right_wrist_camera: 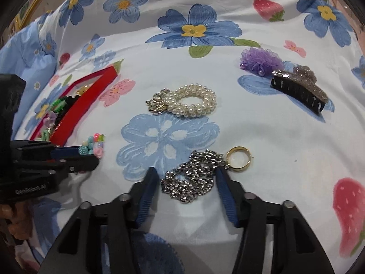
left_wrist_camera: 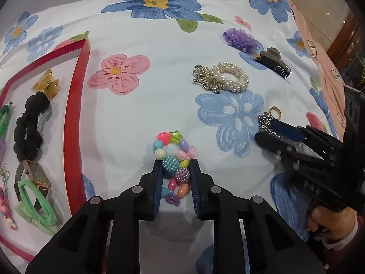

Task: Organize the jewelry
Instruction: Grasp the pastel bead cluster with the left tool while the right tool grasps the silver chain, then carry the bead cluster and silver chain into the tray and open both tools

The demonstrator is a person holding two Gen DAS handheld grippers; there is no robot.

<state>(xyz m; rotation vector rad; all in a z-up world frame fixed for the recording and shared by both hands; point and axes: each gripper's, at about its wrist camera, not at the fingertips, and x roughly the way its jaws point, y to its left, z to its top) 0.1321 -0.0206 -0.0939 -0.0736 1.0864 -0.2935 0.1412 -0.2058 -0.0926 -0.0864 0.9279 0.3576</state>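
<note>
Left wrist view looks down on the left gripper (left_wrist_camera: 175, 166), whose blue pads (left_wrist_camera: 157, 178) have drawn narrow against a bracelet of coloured beads (left_wrist_camera: 173, 162) lying on the flowered sheet (left_wrist_camera: 141, 114); the near beads sit squeezed between the pads, the far loop with its green star sticking out past the tips. At the left edge a red tray (left_wrist_camera: 76, 118) is cut off by the frame, so only part of its load shows: an amber claw clip (left_wrist_camera: 46, 86), a black scrunchie (left_wrist_camera: 28, 130), a watch (left_wrist_camera: 34, 175) and green hair ties (left_wrist_camera: 38, 203); smaller bits at the very margin are too distorted to name. Right wrist view shows the right gripper (right_wrist_camera: 186, 172) set half open around a heap of silver chain (right_wrist_camera: 194, 178); its right pad (right_wrist_camera: 224, 185) touches the chain's edge, while whether the left pad touches I cannot tell. A gold ring (right_wrist_camera: 239, 158) lies against the chain's far right end. Farther off, well apart from both grippers, rest a pearl bracelet (right_wrist_camera: 191, 102) with a metal butterfly, a purple mesh flower (right_wrist_camera: 260, 60) and a glittery dark claw clip (right_wrist_camera: 298, 89), the last two nearly touching. A hand (left_wrist_camera: 330, 221) holding the right gripper is partly cropped at the corner.
</note>
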